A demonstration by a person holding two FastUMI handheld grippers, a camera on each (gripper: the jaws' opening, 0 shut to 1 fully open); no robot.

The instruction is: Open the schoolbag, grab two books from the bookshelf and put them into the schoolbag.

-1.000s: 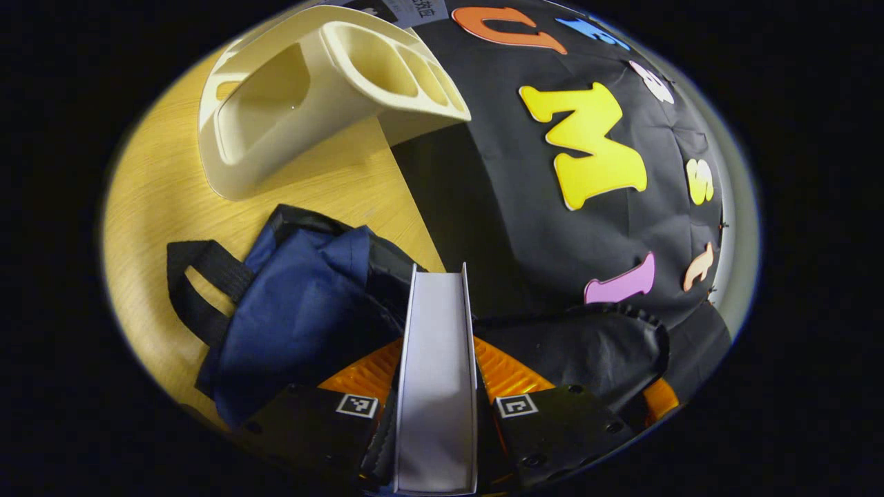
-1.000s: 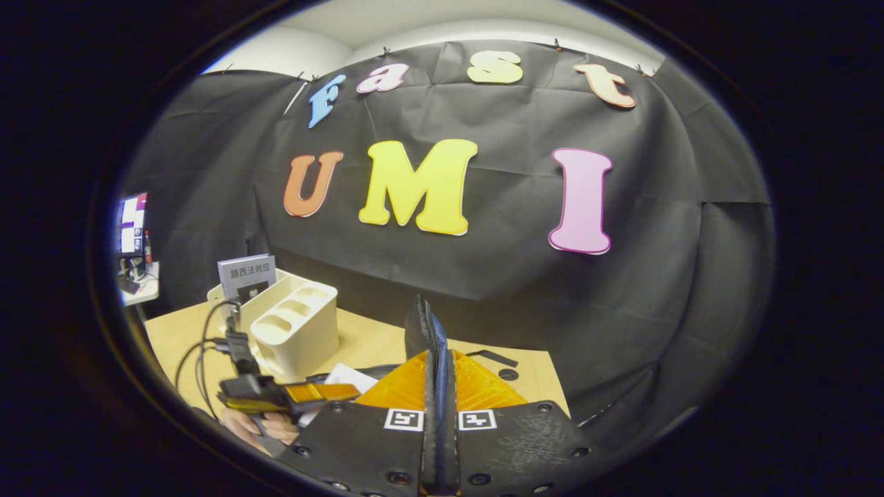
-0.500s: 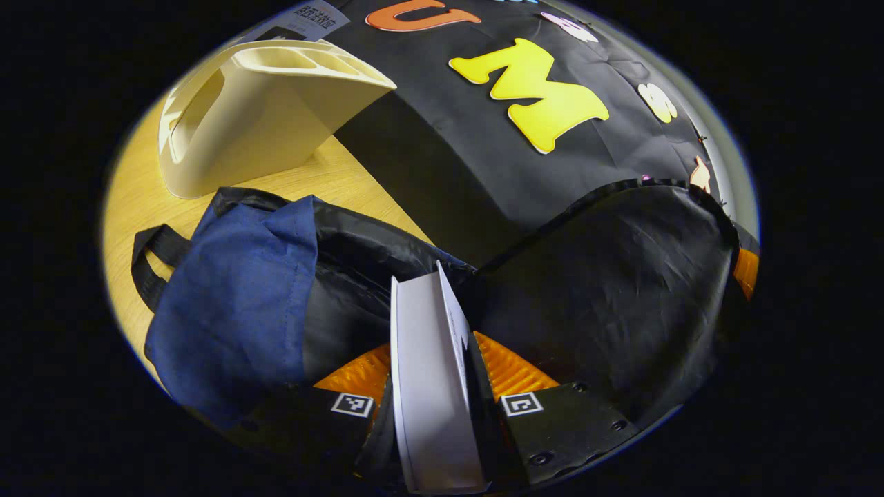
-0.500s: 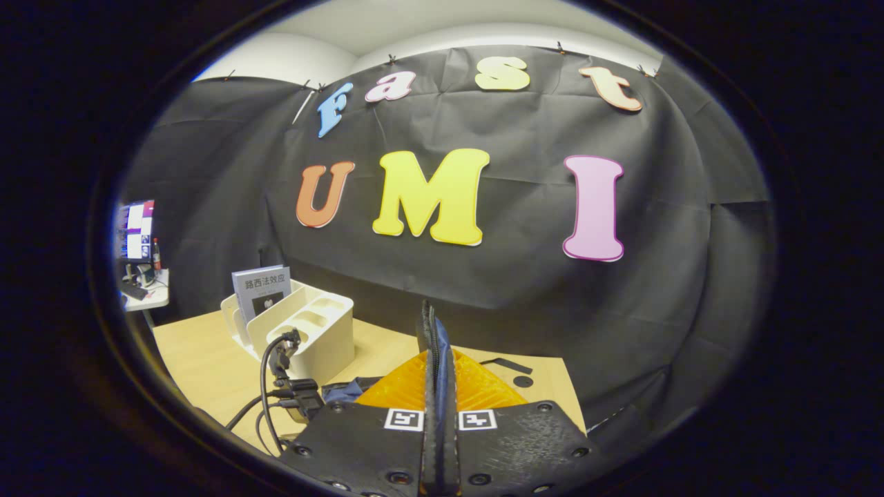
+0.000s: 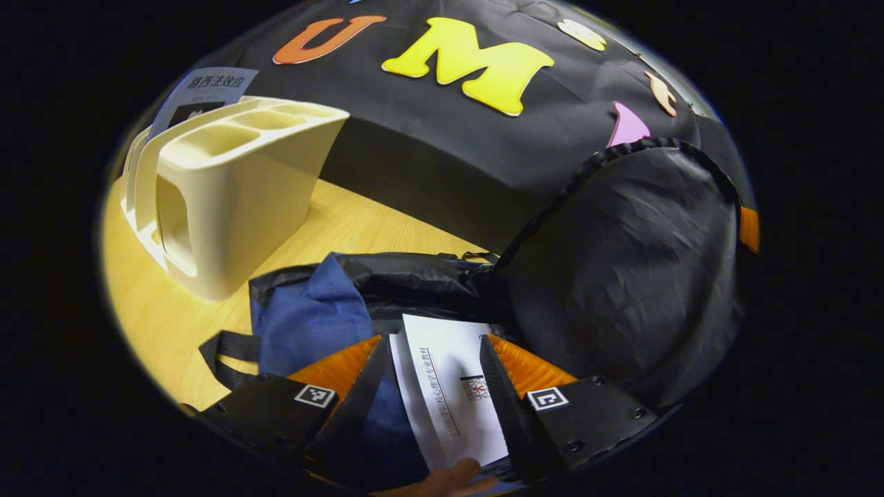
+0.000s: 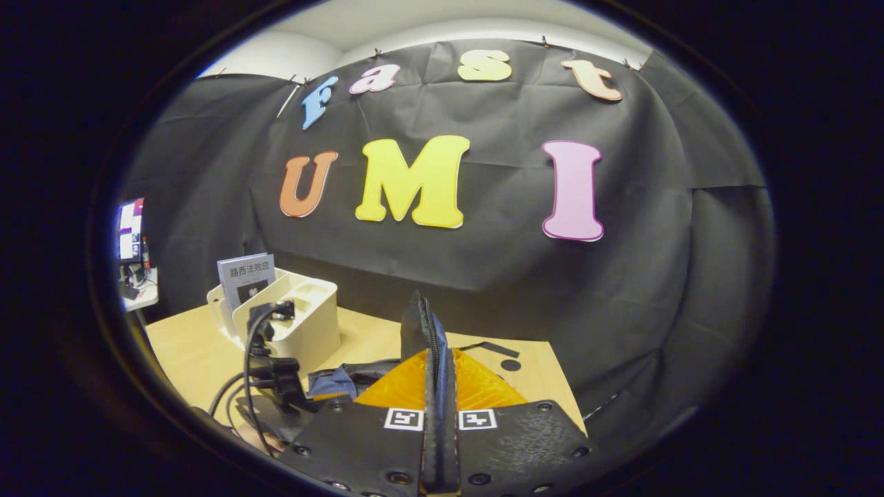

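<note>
A recording booth: black cloth wall [image 6: 483, 276] behind a wooden table [image 6: 186, 345].

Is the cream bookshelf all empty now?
No, a book stands upright in the back slot of the bookshelf, while the front compartments look empty.

We see a black cloth wall [image 6: 483, 276] hanging behind the booth, creased and pinned along its upper edge, falling in folds at the right. Above it we see a pale plain wall and ceiling [image 6: 414, 27], evenly lit. A light wooden table [image 5: 173, 324] with visible grain stands against the cloth; its far edge meets the cloth directly. At the far left, beyond the cloth, we make out a small white side table [image 6: 138, 297] with a lit screen [image 6: 129, 228] above it, too small to tell more.
</note>
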